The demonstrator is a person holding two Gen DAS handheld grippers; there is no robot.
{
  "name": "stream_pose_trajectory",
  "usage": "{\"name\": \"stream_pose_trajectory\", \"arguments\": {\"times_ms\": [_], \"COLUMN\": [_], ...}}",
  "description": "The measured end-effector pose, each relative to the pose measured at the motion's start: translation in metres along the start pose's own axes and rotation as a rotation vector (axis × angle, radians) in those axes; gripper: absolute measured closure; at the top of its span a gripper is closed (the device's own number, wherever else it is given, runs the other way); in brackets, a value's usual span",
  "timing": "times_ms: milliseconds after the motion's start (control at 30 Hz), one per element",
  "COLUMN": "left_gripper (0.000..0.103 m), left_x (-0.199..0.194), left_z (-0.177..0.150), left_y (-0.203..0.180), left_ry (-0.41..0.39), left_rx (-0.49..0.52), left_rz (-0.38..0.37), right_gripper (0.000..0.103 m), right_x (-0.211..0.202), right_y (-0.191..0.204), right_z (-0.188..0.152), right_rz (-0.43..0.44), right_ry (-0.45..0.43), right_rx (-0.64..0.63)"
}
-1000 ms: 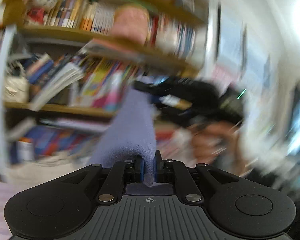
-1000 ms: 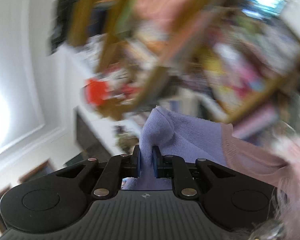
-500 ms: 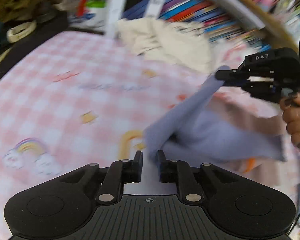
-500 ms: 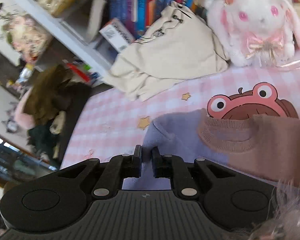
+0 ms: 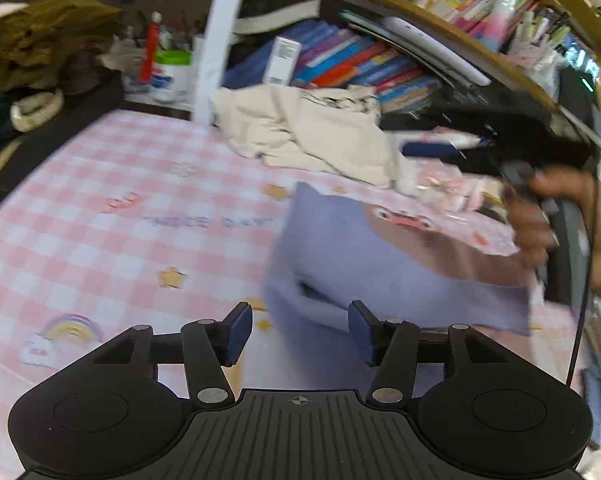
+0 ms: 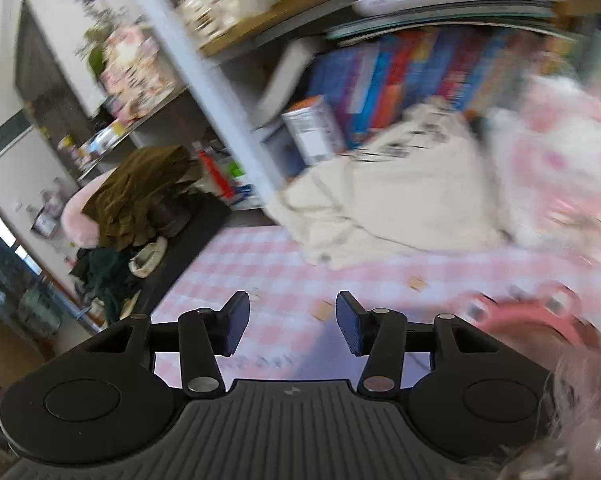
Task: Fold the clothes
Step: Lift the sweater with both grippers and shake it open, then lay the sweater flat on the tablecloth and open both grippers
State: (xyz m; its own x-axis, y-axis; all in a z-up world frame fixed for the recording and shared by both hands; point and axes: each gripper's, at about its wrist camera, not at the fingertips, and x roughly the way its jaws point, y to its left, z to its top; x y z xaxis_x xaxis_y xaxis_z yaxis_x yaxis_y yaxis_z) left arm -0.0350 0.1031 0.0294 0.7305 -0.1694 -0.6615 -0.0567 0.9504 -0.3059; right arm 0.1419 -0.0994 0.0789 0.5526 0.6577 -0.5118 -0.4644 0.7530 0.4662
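Left wrist view has the left gripper [image 5: 300, 334] with its blue-padded fingers [image 5: 238, 332] spread wide apart and nothing between them. Just ahead of the fingers, slightly toward the right one, the soft lavender and dusty-pink knit garment [image 5: 364, 264] lies in a loose heap on the pink-and-white checked cloth with stars and rainbows [image 5: 112, 240] covering the counter; the near edge of the garment sits right at the right fingertip, but it's too blurry to tell if it's touching. Farther out past the fingers there's a crumpled cream fabric item [image 5: 300, 128] against the shelf of colourful books [image 5: 360, 64]. Off to the far right of the fingers, a hand [image 5: 556, 220] grips the handle of the right gripper, which is smeared by motion blur in this view. Right wrist view shows the right gripper [image 6: 289, 322] with fingers also wide apart and empty, over the checked cloth, with a bit of the lavender fabric low behind the right finger and the cream item ahead, right of the fingers.
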Motion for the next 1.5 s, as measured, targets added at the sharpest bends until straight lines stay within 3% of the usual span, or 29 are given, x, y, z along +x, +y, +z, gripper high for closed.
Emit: {"name": "stream_pose_trajectory", "arguments": {"times_ms": [233, 300, 433, 500, 600, 733, 933, 1000, 1100, 1200, 1300, 1367, 1500], "left_gripper": [0.049, 0.049, 0.049, 0.05, 0.05, 0.05, 0.053, 0.084, 0.097, 0.099, 0.099, 0.099, 0.099], "left_x": [0.032, 0.04, 0.063, 0.072, 0.085, 0.099, 0.117, 0.114, 0.099, 0.082, 0.06, 0.048, 0.034], "left_z": [0.001, 0.0, -0.013, -0.023, -0.041, -0.066, -0.073, -0.069, -0.044, -0.002, 0.04, 0.059, 0.082], "left_y": [-0.054, -0.074, -0.126, -0.151, -0.188, -0.223, -0.235, -0.232, -0.218, -0.179, -0.109, -0.063, 0.036], "left_ry": [0.051, 0.06, 0.077, 0.069, 0.05, 0.0, -0.065, -0.082, -0.095, -0.107, -0.158, -0.209, -0.273], "left_rx": [0.184, 0.25, 0.455, 0.57, 0.755, 0.977, 1.045, 1.032, 0.888, 0.594, 0.32, 0.201, 0.034], "left_rz": [-0.099, -0.138, -0.201, -0.215, -0.235, -0.185, -0.096, -0.11, -0.17, -0.215, -0.193, -0.122, 0.109], "right_gripper": [0.053, 0.049, 0.048, 0.053, 0.064, 0.078, 0.082, 0.082, 0.082, 0.082, 0.082, 0.083, 0.084], "right_x": [-0.097, -0.121, -0.147, -0.151, -0.152, -0.154, -0.154, -0.153, -0.151, -0.149, -0.148, -0.146, -0.144], "right_y": [-0.061, -0.074, -0.088, -0.09, -0.09, -0.086, -0.081, -0.079, -0.077, -0.074, -0.071, -0.069, -0.066], "right_z": [-0.078, -0.104, -0.15, -0.167, -0.181, -0.188, -0.195, -0.195, -0.195, -0.195, -0.195, -0.195, -0.194], "right_rz": [-0.284, -0.33, -0.435, -0.505, -0.497, -0.463, -0.434, -0.445, -0.462, -0.48, -0.497, -0.508, -0.531], "right_ry": [0.051, 0.071, 0.133, 0.165, 0.215, 0.241, 0.268, 0.268, 0.268, 0.268, 0.267, 0.267, 0.267], "right_rx": [0.085, 0.112, 0.124, 0.099, 0.084, 0.056, 0.019, 0.018, 0.018, 0.017, 0.016, 0.016, 0.015]}}
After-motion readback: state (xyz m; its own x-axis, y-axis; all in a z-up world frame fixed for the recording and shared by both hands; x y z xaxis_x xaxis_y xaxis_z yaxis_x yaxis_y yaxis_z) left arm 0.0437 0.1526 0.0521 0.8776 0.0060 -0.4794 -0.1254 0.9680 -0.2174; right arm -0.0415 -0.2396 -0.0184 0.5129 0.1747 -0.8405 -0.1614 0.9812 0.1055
